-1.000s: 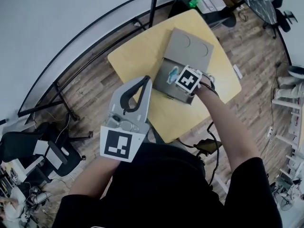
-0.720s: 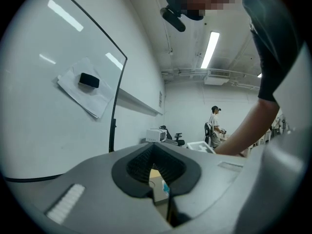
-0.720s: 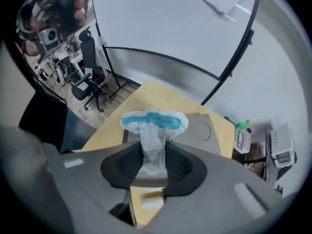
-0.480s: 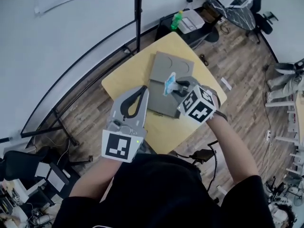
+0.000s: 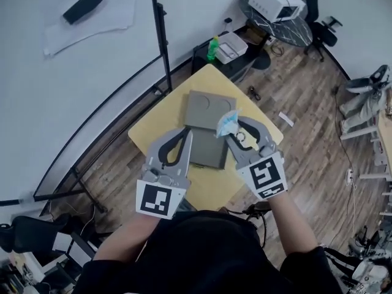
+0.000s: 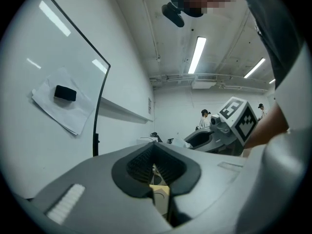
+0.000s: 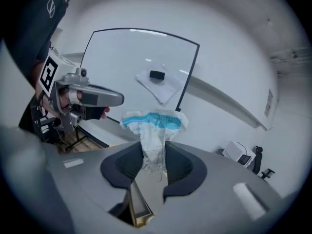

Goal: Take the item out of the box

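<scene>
An open grey box point(image 5: 207, 154) lies on the yellow table point(image 5: 153, 135), its lid point(image 5: 209, 107) folded flat behind it. My right gripper point(image 5: 232, 134) is shut on a crumpled white packet with a blue band point(image 5: 227, 124), held in the air over the box's right side. In the right gripper view the packet point(image 7: 154, 125) sticks up from between the pads point(image 7: 179, 165). My left gripper point(image 5: 185, 133) hovers over the box's left edge, jaws together with nothing in them. In the left gripper view the pads point(image 6: 139, 165) meet, with the box showing in the gap below them.
A black pole point(image 5: 160, 35) of a glass board stands behind the table. Beyond the table's far corner stands a low cart with a green bottle point(image 5: 212, 46) and a clear tub point(image 5: 232, 46). A white machine point(image 5: 275, 2) rests on a round table at the back right.
My right gripper has lifted the packet out of the box and drawn it up and back towards me. The left gripper has stayed beside the box, still shut.
</scene>
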{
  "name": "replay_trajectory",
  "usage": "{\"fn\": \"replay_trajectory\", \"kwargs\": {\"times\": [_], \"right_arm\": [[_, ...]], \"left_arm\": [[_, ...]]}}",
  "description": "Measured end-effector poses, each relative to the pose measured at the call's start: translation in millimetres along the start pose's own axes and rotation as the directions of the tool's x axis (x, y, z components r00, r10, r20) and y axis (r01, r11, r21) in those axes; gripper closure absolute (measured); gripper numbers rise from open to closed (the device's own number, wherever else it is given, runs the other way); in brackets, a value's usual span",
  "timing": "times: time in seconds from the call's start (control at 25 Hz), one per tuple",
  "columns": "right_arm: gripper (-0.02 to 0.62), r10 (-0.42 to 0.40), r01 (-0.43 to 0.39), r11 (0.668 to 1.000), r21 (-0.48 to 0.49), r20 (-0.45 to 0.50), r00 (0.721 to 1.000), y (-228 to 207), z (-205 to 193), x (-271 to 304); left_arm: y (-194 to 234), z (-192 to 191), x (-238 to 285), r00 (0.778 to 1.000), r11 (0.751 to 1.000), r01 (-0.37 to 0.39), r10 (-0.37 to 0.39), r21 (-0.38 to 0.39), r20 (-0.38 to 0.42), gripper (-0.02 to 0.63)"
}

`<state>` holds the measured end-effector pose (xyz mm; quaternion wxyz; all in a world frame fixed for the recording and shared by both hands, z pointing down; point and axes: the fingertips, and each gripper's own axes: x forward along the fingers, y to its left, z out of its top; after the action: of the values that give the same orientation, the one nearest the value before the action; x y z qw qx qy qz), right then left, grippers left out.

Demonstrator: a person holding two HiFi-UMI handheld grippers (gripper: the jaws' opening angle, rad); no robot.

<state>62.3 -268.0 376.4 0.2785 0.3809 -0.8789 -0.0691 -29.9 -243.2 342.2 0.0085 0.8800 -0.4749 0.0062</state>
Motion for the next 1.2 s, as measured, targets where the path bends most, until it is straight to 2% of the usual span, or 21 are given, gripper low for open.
{"fn": "replay_trajectory", "kwargs": {"times": [0.16,0.28,0.52,0.72,1.0,1.2], "right_arm": [[0.469,-0.099,0.093,0.994,0.060,0.100,0.990,-6.7,10.1,-23.3],[0.469,-0.160,0.144,0.984,0.103,0.170,0.972,-9.1,13.9,-38.6],[0.469,-0.255,0.195,0.954,0.227,0.274,0.927,-16.3,16.7,-63.6],[0.469,-0.362,0.245,0.907,0.343,0.336,0.870,-28.4,18.3,-80.8],[0.469,-0.402,0.248,0.875,0.416,0.338,0.851,-30.3,5.0,-89.7],[0.469,-0.409,0.237,0.872,0.429,0.370,0.834,-26.8,5.6,-95.9]], "left_arm": [[-9.9,6.5,5.8,1.000,1.000,0.018,-0.019,0.018,0.002,0.604],[-17.7,11.3,9.9,1.000,0.999,0.028,-0.028,0.022,0.010,0.606],[-25.2,15.5,13.5,0.999,0.999,0.038,-0.038,0.026,0.015,0.606],[-26.6,18.3,13.4,0.999,0.999,0.038,-0.039,0.028,0.024,0.604],[-27.2,22.7,10.8,0.999,0.999,0.033,-0.034,0.024,0.040,0.606],[-25.8,22.3,7.2,0.999,1.000,0.026,-0.027,0.011,0.042,0.606]]}}
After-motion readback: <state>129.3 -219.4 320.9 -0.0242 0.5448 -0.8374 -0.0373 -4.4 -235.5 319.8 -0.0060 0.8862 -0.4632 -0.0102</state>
